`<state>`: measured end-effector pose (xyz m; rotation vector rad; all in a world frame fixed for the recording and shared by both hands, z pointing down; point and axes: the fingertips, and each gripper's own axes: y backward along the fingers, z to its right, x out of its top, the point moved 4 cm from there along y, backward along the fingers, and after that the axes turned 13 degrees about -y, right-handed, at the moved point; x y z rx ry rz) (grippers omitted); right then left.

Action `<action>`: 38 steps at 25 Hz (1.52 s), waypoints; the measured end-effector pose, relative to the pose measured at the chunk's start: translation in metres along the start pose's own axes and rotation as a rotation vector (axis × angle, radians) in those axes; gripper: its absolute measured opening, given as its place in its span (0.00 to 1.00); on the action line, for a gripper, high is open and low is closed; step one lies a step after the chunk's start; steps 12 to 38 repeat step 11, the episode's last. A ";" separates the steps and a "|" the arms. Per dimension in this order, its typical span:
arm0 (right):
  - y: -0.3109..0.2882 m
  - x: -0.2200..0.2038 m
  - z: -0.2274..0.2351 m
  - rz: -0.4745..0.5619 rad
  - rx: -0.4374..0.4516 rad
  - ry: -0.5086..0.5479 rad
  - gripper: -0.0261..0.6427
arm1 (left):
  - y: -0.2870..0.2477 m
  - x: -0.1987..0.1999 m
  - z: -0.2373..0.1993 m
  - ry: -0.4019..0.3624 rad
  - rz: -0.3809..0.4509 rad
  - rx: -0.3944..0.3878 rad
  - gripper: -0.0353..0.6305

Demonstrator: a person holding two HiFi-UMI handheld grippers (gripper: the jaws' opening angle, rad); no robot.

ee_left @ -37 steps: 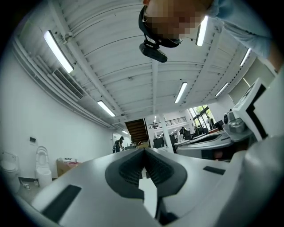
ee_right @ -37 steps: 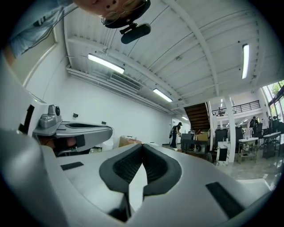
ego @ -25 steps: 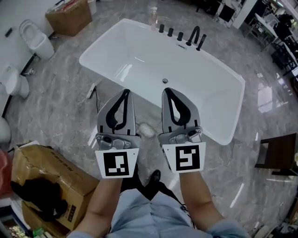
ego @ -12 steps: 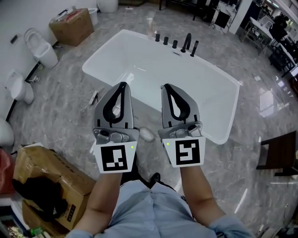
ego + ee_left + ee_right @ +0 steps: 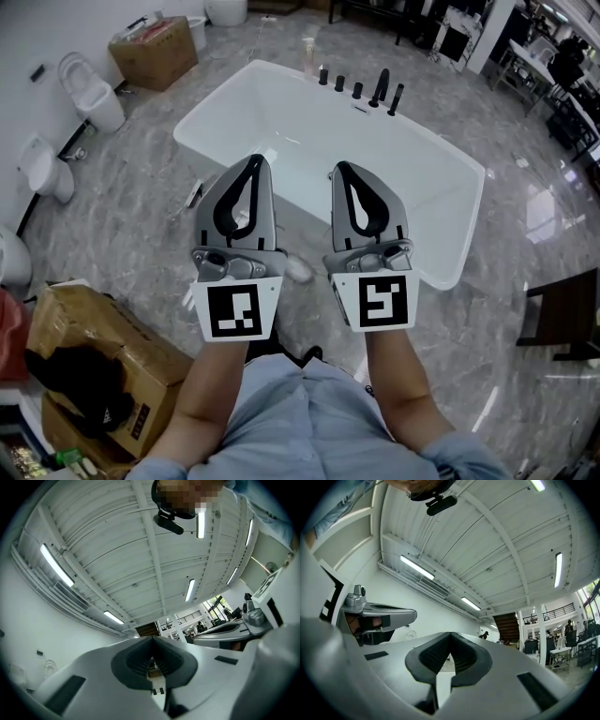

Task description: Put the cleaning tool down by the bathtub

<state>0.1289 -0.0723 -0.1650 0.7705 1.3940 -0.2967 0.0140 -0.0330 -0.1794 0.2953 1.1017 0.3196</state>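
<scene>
The person holds 2 grey grippers side by side and tilted upward over the grey marbled floor (image 5: 122,206), in front of the white oval freestanding bathtub (image 5: 309,117). The left gripper (image 5: 253,161) has its fingers pressed together at the tips with nothing between them; in the left gripper view, the left gripper (image 5: 151,639) shows only ceiling and hall past the ribbed pads. The right gripper (image 5: 340,168) is likewise closed and empty, and the right gripper view shows its pads (image 5: 436,656) meeting at the tip.

The small pale roundish cleaning tool (image 5: 299,270) lies on the floor just beside the tub's near wall, between and below the 2 grippers and apart from both; it is too small to tell its make. A row of black taps (image 5: 380,89) stands on the tub's far rim. A brown cardboard box (image 5: 89,328) sits at lower left.
</scene>
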 end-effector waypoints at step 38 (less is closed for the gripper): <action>0.008 0.008 -0.005 0.015 0.002 0.003 0.06 | 0.008 0.011 0.001 -0.013 0.014 -0.003 0.08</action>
